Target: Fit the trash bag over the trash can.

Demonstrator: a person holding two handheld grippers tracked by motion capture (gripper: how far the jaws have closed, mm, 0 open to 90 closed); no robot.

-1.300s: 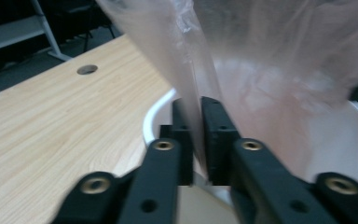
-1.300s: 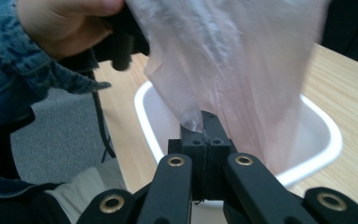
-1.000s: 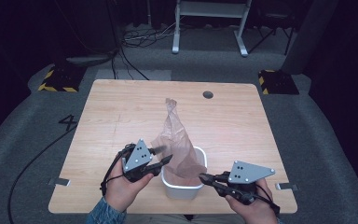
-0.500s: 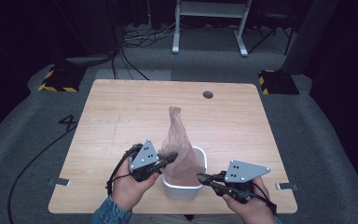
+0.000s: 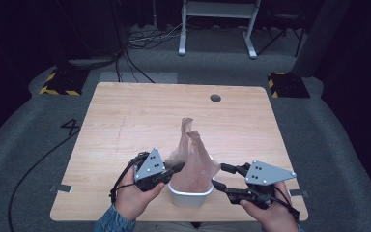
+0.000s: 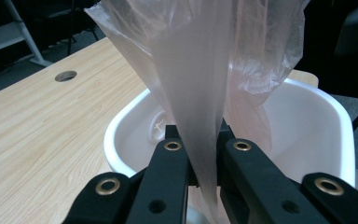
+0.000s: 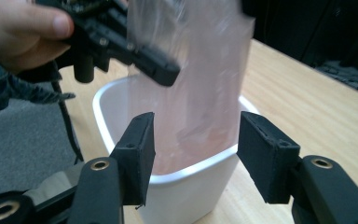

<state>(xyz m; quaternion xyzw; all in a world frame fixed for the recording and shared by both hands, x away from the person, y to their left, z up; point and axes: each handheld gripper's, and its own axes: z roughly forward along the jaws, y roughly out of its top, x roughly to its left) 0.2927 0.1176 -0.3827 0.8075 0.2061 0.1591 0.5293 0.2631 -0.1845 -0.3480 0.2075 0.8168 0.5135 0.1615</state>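
A thin pink see-through plastic bag (image 5: 193, 154) (image 6: 200, 70) (image 7: 200, 84) stands upright with its lower end inside a small white bin (image 5: 189, 197) (image 6: 135, 126) (image 7: 191, 186) near the table's front edge. My left gripper (image 5: 178, 167) (image 6: 196, 135) (image 7: 165, 70) is shut on the bag's left side just above the bin's rim. My right gripper (image 5: 219, 176) (image 7: 196, 140) sits to the right of the bin. Its jaws have just been opening and its pads press on nothing. The bag and the bin's near wall show through the gap between them.
The wooden table (image 5: 140, 121) has a round cable hole (image 5: 215, 98) at its far right. Behind it on the grey floor are a metal stand (image 5: 217, 29) and two yellow-and-black striped blocks (image 5: 55, 79) (image 5: 287, 82). A black cable (image 5: 38, 164) trails off the table's left side.
My left gripper has closed on the bag and my right gripper has opened off it. The bag's top has sunk lower and shifted slightly right over the bin.
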